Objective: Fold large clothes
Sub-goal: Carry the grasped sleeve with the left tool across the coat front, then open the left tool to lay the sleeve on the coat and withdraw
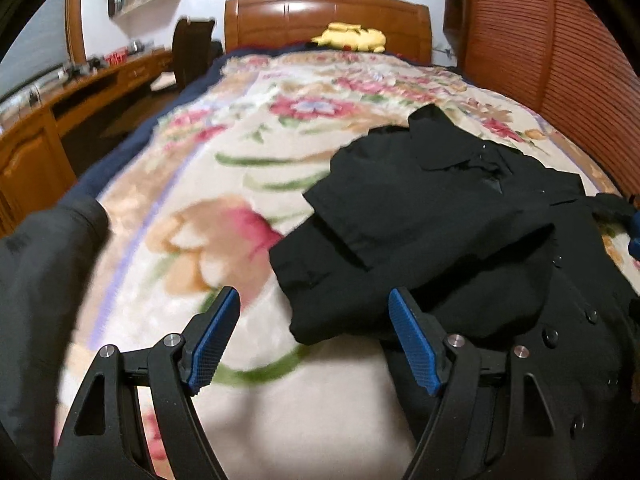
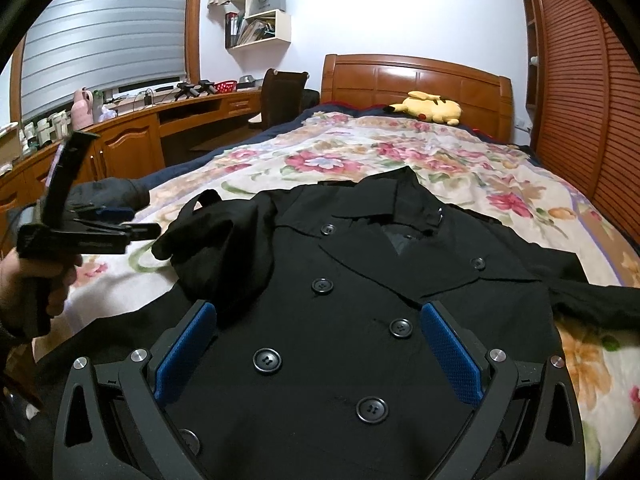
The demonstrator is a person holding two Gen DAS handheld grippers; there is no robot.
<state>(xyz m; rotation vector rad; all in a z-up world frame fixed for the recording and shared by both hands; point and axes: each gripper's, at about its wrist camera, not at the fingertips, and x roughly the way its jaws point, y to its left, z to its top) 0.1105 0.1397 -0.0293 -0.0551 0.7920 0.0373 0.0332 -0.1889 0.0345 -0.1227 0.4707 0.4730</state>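
On the bed (image 2: 520, 184), spread over a floral blanket (image 2: 360, 156), a black double-breasted coat (image 2: 360, 288) is laid front up with its buttons showing; its long axis runs from the near edge toward the wooden headboard (image 2: 416, 80), with the collar pointing at the headboard and the hem toward the cameras. One sleeve (image 2: 216, 240) is seen folded inward and bunched over the coat's left side as pictured in the right wrist view, while the other sleeve is stretched outward to the right across the blanket. The right gripper (image 2: 320, 352) is held above the coat's lower front with its jaws spread wide and nothing between the blue pads. The left gripper (image 1: 314, 336) is likewise held wide and empty, poised over the bare blanket just beside the folded sleeve's edge. A broad stretch of uncovered blanket is seen to the left of the coat and beyond the collar. Only the right wrist view shows the left gripper from the side, gripped in a hand (image 2: 28, 284), along with a wooden bench (image 2: 132, 128) under a shuttered window. A yellow plush toy (image 2: 432, 108) is seen by the headboard in both views, and a slatted wardrobe (image 2: 592, 100) flanks the bed on the right.
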